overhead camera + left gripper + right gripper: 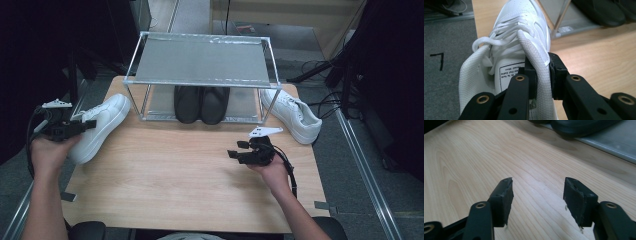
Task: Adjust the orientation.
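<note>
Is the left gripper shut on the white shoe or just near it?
Shut on it. The left gripper has the padded collar of the white shoe pinched between its pads, at the table's left edge.

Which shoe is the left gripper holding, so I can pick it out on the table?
Start at the metal shoe rack at the table's far edge. Left of it lies a white sneaker, toe towards the rack. Unlike the white sneaker right of the rack, the left gripper pinches its heel collar.
</note>
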`<state>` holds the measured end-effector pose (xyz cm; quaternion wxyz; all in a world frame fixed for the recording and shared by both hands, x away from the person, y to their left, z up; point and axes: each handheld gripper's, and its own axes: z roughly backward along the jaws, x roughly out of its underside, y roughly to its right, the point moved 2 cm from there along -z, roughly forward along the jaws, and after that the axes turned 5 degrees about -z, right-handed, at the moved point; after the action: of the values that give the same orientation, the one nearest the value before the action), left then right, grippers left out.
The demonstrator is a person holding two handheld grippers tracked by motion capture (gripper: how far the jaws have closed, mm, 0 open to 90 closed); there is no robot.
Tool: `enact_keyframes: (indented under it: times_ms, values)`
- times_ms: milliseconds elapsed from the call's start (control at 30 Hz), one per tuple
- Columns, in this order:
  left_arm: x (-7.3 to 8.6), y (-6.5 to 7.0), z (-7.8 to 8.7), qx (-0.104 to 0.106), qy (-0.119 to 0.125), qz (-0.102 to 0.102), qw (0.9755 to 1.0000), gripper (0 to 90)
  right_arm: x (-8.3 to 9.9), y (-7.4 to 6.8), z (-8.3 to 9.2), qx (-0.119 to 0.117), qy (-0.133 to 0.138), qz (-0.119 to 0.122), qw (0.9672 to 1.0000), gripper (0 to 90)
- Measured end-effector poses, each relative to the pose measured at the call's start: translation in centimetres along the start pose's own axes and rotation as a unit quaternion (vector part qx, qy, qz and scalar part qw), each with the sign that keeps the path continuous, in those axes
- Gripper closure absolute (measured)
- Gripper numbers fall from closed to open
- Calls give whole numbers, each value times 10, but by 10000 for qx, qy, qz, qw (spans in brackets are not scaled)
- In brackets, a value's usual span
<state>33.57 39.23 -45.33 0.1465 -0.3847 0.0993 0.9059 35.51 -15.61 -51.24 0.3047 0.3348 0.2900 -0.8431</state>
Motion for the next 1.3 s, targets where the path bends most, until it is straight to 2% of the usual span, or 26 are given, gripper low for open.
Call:
enact_keyframes:
  times_ms: [100,533,733,867,1000,1133,1200,1233,1267,1300]
  values:
    - [8,4,8,43,1,54,10000,800,-7,-3,-6,-143,20,30,9999,432]
    - [38,31,38,62,-63,62,9999,799,-18,-7,-17,-345,8,106,9994,428]
    - [48,43,51,82,-64,-44,9999,798,-22,-10,-24,-423,-41,149,9990,428]
    - [51,52,57,221,15,-113,9997,797,-24,-12,-26,-445,-40,179,9988,427]
    - [50,60,56,381,85,-179,9991,795,-24,-13,-26,-462,-61,214,9987,428]
    - [46,70,49,525,70,-349,9980,795,-24,-12,-25,-440,-37,184,9989,428]
    - [44,76,46,645,76,-414,9970,795,-24,-11,-25,-436,-47,167,9989,428]
    - [41,83,42,750,88,-506,9959,795,-23,-11,-25,-428,-57,156,9989,428]
    - [41,83,42,750,88,-506,9959,795,-23,-11,-25,-428,-57,156,9989,428]
    - [40,87,40,809,58,-601,9949,795,-23,-10,-25,-414,-61,161,9990,427]
